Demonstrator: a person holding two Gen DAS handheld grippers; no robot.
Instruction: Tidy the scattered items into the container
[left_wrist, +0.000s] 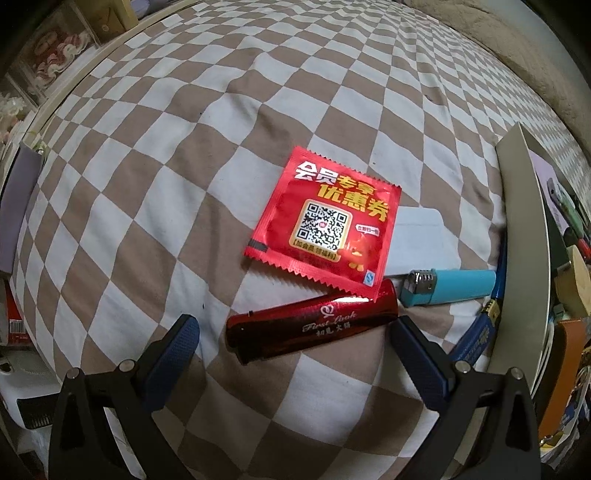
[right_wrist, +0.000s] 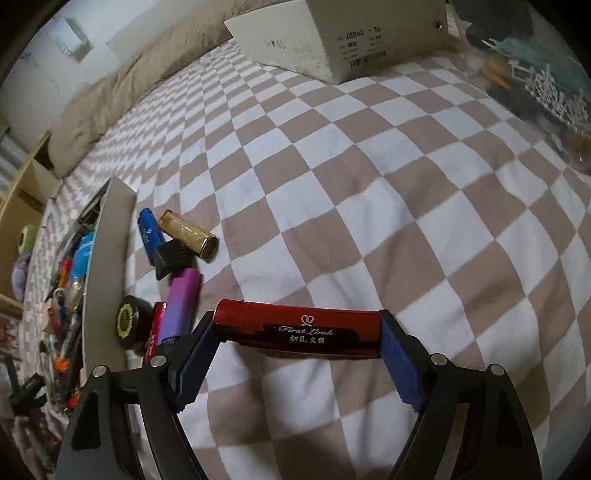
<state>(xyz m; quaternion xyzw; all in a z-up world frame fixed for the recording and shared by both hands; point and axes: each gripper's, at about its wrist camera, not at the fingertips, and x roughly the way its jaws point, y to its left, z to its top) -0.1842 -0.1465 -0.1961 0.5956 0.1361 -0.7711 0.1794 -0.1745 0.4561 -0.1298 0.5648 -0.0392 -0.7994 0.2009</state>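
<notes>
The container (right_wrist: 110, 236) on the bed already holds a jumble of small things, so part of the tidying is done — but plenty is left. My right hand-held gripper (right_wrist: 297, 332) pinches a red lighter (right_wrist: 299, 328) end to end just above the checked bedsheet (right_wrist: 369, 184); its long axis runs crosswise between the pads, left to right in the right wrist view. My left hand-held gripper (left_wrist: 295, 328) hangs spread over another red lighter (left_wrist: 314, 325), gripping nothing; that one lies flat, long axis slanting up to the right. Beside it wait a red sachet (left_wrist: 325, 221) and a light-blue lighter (left_wrist: 450, 288); by the container wall lie a gold lighter (right_wrist: 188, 234), a purple lighter (right_wrist: 183, 302) and a black round tin (right_wrist: 129, 321).
</notes>
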